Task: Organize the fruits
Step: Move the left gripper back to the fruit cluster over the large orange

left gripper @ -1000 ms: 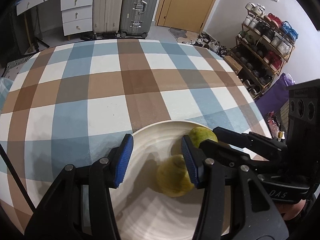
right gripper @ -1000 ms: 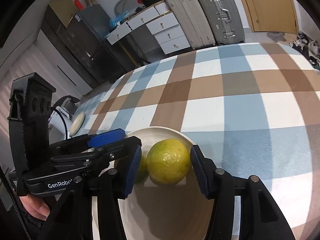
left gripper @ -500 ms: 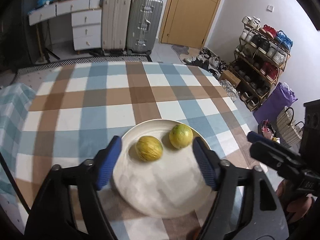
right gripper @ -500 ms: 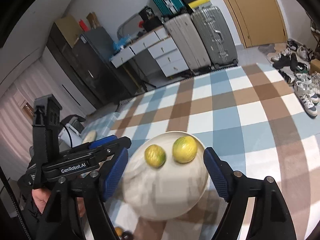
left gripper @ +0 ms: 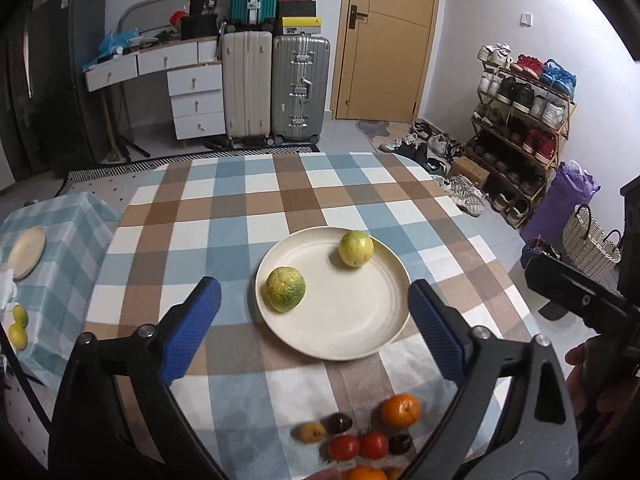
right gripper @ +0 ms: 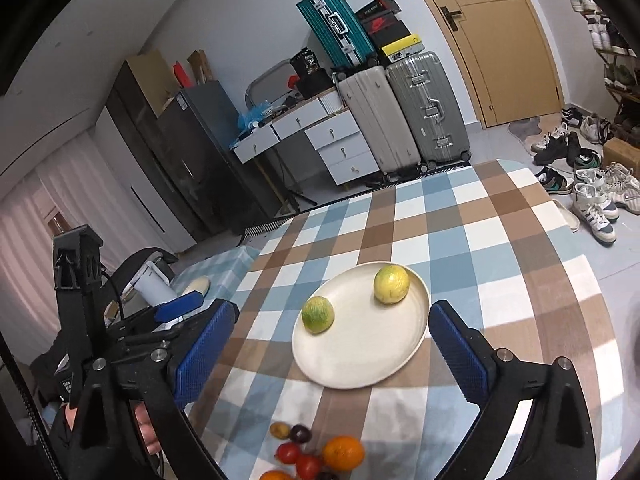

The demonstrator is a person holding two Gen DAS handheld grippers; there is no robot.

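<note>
My left tongs hang high above the checked table, blue pads spread wide apart and gripping nothing. Through this left wrist camera, the cream plate sits between and beyond the fingers, carrying a green-mottled fruit near its left edge and a yellow-green fruit near its far rim, the two well apart. At the bottom, a loose cluster lies on the cloth: an orange, two tomatoes and some small dark fruits, partly cut off by the frame. The other gripper's black body juts in at the right edge, with part of a hand below it. Through the right wrist camera, my right tongs also hover raised, pads fully parted and empty, framing the same plate with its mottled fruit and yellow-green fruit. The orange and the red fruits beside it are slightly blurred, the nearest cropped. Compared with half a second ago, both tongs have pulled back and up, so the plate looks smaller and the near cluster has come into sight.
</note>
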